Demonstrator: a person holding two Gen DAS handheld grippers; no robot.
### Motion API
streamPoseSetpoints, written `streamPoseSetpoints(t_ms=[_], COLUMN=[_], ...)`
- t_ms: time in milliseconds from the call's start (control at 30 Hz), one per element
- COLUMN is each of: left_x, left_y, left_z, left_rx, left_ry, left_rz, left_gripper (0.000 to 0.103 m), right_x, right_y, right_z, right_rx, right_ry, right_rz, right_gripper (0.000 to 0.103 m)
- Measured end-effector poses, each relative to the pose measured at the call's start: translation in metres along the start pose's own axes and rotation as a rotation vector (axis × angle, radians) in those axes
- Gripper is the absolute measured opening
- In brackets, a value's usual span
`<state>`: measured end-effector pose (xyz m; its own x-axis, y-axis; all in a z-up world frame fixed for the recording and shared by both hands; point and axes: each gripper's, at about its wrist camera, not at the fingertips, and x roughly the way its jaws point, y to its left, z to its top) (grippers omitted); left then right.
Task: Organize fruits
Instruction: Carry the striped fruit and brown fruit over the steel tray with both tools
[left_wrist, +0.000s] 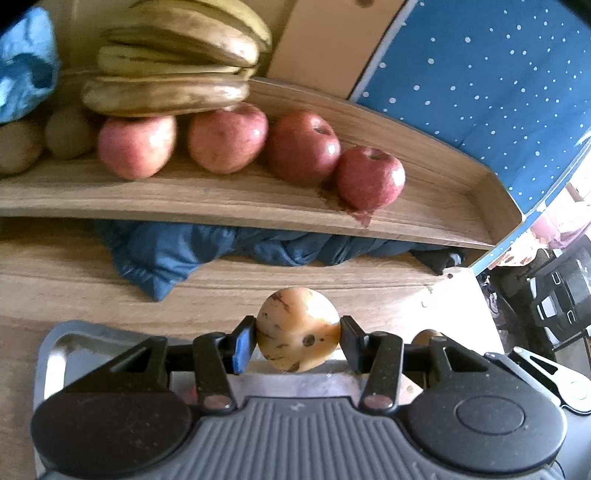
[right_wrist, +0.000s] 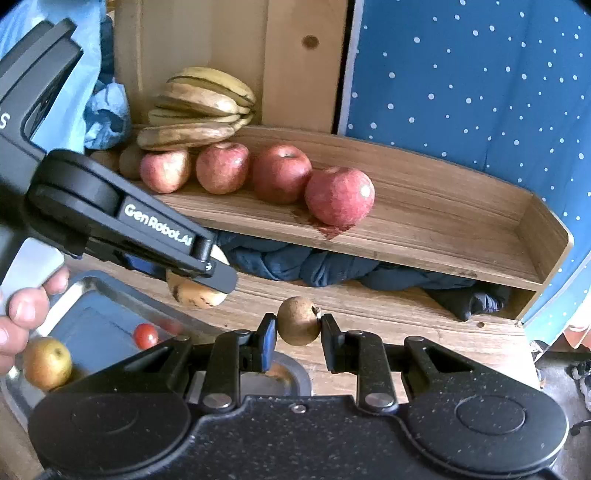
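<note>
Fruit is already lined up on the wooden shelf (right_wrist: 424, 221) ahead of my 2 hand-held grippers: 4 red apples (right_wrist: 339, 201) sit in a row along its floor, a bunch of bananas (right_wrist: 201, 107) is piled over the far-left apples, and what look like brown kiwis (left_wrist: 70, 133) lie beyond them at the left end. So I judge the sorting well under way, with the right half of the shelf bare and ready for more. My left hand-held gripper (left_wrist: 297, 341) is clamped on a speckled yellow pear (left_wrist: 298, 328), held clear above the desk (left_wrist: 55, 258) and just in front of the steel tray (left_wrist: 55, 354). My right hand-held gripper (right_wrist: 297, 334) is pinching a small brown fruit (right_wrist: 298, 320), its jaws close together on it, also above the desk and short of the shelf's front lip. Both carried fruits have yet to be set down. Back by my right hand-held gripper's left side, the tray holds another yellowish pear (right_wrist: 47, 363) and a small red tomato (right_wrist: 146, 335), so at least 2 pieces are left to fetch after these. A rumpled blue cloth (right_wrist: 332, 269) lies under the shelf, directly ahead of both grippers.
</note>
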<state>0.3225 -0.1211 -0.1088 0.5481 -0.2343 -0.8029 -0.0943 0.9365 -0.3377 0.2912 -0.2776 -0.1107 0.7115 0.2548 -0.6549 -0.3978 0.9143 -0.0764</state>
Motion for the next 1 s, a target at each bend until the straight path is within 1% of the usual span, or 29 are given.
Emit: streamPoseSetpoints(t_ms=[600,800,1000], left_x=[-0.029,-0.036,-0.046], left_y=[0.034,0.048,0.065], left_z=[-0.037,-0.045,-0.051], left_rx=[-0.077,-0.108,-0.154], left_ry=[0.001,-0.001,-0.008], left_rz=[0.067,0.092,0.110], left_gripper=[0.052,0.052,0.052], right_x=[-0.020,-0.021,-0.017], right_y=[0.025,0.035,0.051], right_z=[-0.020,-0.023,-0.022], right_rx=[-0.045,-0.062,-0.108], right_ry=[0.015,0.024,0.030], right_rz=[0.071,0.100,0.145], right_gripper=[0.027,0.027,0.028])
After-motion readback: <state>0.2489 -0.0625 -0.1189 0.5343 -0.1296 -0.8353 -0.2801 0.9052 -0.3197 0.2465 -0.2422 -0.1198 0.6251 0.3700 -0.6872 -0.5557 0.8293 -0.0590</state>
